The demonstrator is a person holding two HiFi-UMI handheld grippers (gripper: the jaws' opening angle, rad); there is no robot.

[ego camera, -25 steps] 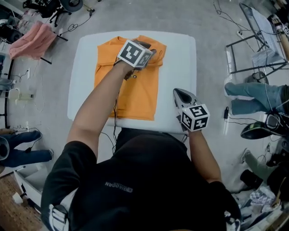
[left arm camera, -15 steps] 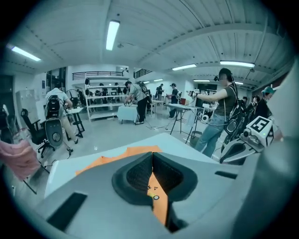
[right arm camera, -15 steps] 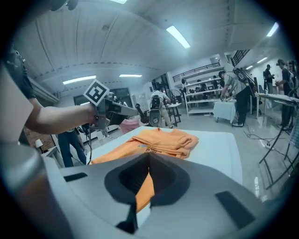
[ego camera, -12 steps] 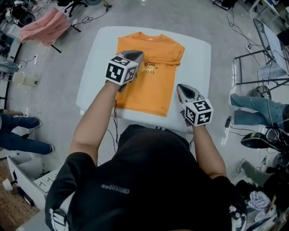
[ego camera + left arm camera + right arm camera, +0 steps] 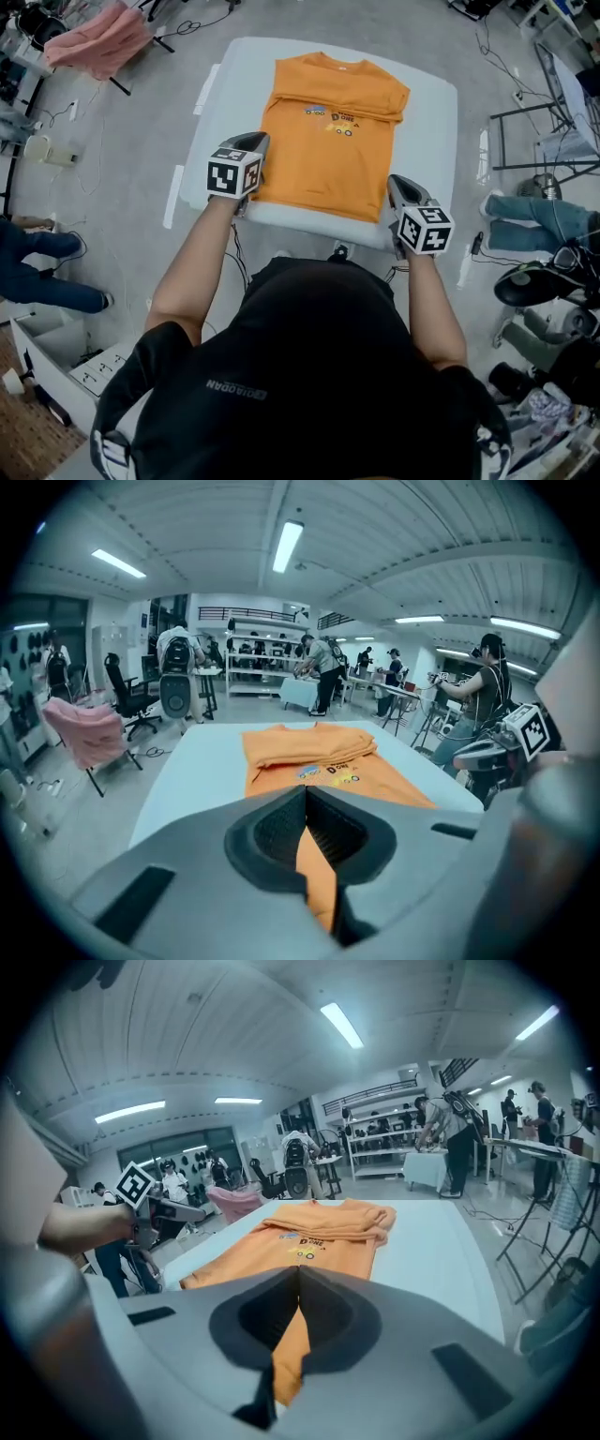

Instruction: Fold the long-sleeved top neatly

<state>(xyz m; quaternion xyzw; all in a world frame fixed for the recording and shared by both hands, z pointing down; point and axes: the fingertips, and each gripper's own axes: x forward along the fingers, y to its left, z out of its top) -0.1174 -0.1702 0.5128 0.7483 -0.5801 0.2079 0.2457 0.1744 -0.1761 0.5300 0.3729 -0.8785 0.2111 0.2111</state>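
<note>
The orange long-sleeved top (image 5: 333, 131) lies flat on the white table (image 5: 234, 84), collar at the far end. Both sleeves are folded across the chest above the small print. My left gripper (image 5: 255, 141) hovers at the top's near left edge, just above the hem corner, jaws shut with nothing in them. My right gripper (image 5: 398, 180) is at the near right hem corner, also shut and empty. In the left gripper view the top (image 5: 319, 757) stretches away ahead of the left gripper (image 5: 305, 791). The right gripper view shows the top (image 5: 314, 1237) beyond the right gripper (image 5: 298, 1269).
A pink cloth (image 5: 98, 42) hangs over a chair at the far left. A metal rack (image 5: 544, 103) stands to the right of the table. Legs in jeans show on the right (image 5: 530, 220) and left (image 5: 47, 272). Cables lie on the floor.
My left gripper has drawn back from the top's collar end to its near left edge. My right gripper has shifted in to the near right hem corner.
</note>
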